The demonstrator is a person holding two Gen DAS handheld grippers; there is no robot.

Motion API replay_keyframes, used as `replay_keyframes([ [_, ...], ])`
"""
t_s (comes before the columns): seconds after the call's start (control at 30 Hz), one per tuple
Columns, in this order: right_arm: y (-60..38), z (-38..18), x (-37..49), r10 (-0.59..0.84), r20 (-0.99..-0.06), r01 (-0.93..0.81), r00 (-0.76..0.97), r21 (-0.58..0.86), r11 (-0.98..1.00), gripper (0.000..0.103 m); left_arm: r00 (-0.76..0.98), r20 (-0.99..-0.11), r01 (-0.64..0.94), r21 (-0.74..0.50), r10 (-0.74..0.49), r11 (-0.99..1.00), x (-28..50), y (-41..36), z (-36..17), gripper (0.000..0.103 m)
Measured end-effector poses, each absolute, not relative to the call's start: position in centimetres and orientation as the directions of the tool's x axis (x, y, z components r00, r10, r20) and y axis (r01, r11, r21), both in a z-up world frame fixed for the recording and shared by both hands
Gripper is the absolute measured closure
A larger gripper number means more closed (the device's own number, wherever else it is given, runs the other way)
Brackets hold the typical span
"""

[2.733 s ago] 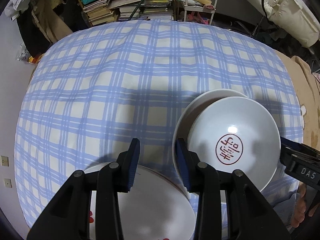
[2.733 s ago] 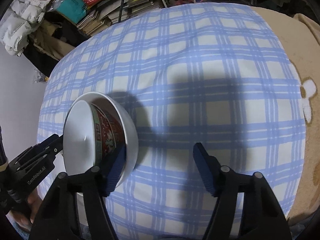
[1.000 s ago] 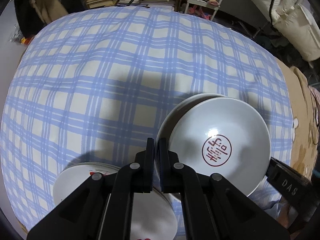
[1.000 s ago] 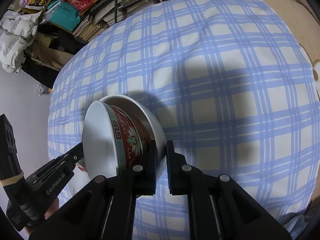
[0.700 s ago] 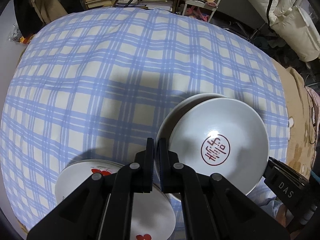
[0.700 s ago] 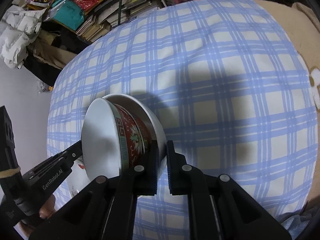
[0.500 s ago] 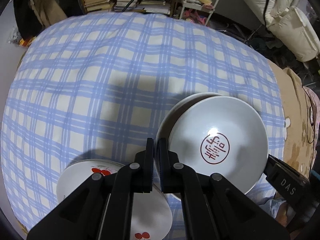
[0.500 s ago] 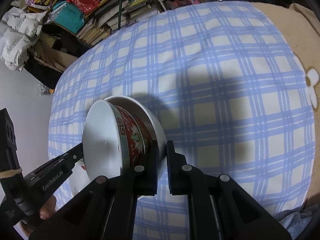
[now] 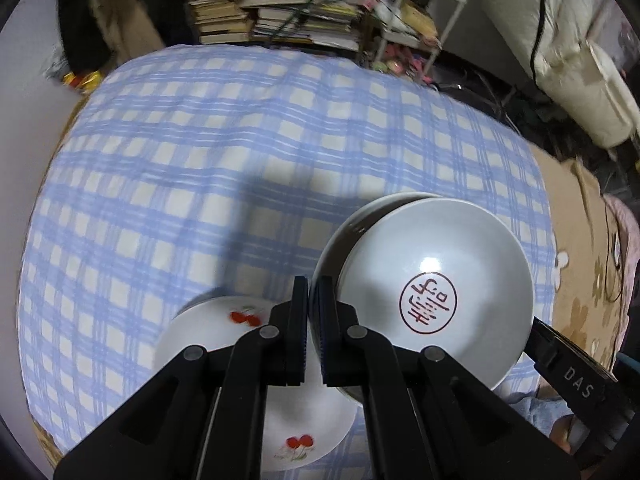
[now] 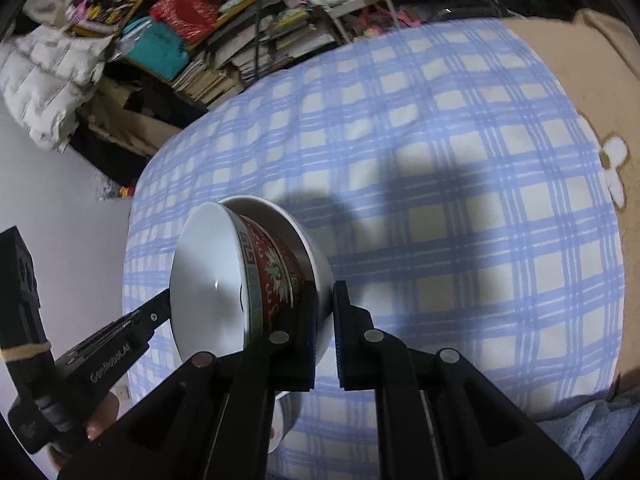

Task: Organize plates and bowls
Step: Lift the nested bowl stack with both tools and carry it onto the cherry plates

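Note:
Two nested bowls hang tilted above the bed: an inner bowl [image 9: 432, 280] with a red seal mark inside and a red patterned outside [image 10: 272, 272], and an outer white bowl [image 9: 348, 228] [image 10: 312, 248]. My left gripper [image 9: 311, 292] is shut on their near-left rim; one of its fingers [image 10: 132, 332] shows in the right wrist view. My right gripper [image 10: 325, 300] is shut on the outer white bowl's rim at the opposite side, and one of its fingers [image 9: 560, 360] shows past the bowls. White plates with red cherries [image 9: 224, 332] lie below on the cloth.
A blue-and-white checked cloth [image 9: 200, 160] covers the bed. A brown flowered blanket [image 10: 580, 60] lies along its right side. Stacked books [image 9: 300, 20] and a white wire rack [image 9: 420, 8] stand beyond the far edge. A hand [image 10: 96, 428] holds the left gripper.
Both grippers, open around the bowls' rims at first, have shut on them. Over the last second both rose with the bowls, and the cherry plates show farther below.

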State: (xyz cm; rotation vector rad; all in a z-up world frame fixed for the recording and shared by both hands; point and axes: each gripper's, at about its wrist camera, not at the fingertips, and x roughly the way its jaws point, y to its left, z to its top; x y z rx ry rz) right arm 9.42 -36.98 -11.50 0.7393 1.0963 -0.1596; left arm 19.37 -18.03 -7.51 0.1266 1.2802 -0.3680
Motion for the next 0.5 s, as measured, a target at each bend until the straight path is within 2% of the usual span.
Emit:
replay_keyframes([
  [0.23, -32.6, -9.0, 9.6, 0.262, -0.821, 0.386, 0.507, 0.488, 0.783, 0.091, 0.279, -0.944, 0.277, -0.095, -0.174, 0.956, 18.2, -12.5, -5.1, 0.1],
  [0.5, -27.1, -9.9, 9.8, 0.313, -0.817, 0.335, 0.484, 0.503, 0.797, 0.091, 0.289, -0.948, 0.207, -0.071, -0.13, 0.976, 16.7, -6.7, -5.4, 0.1],
])
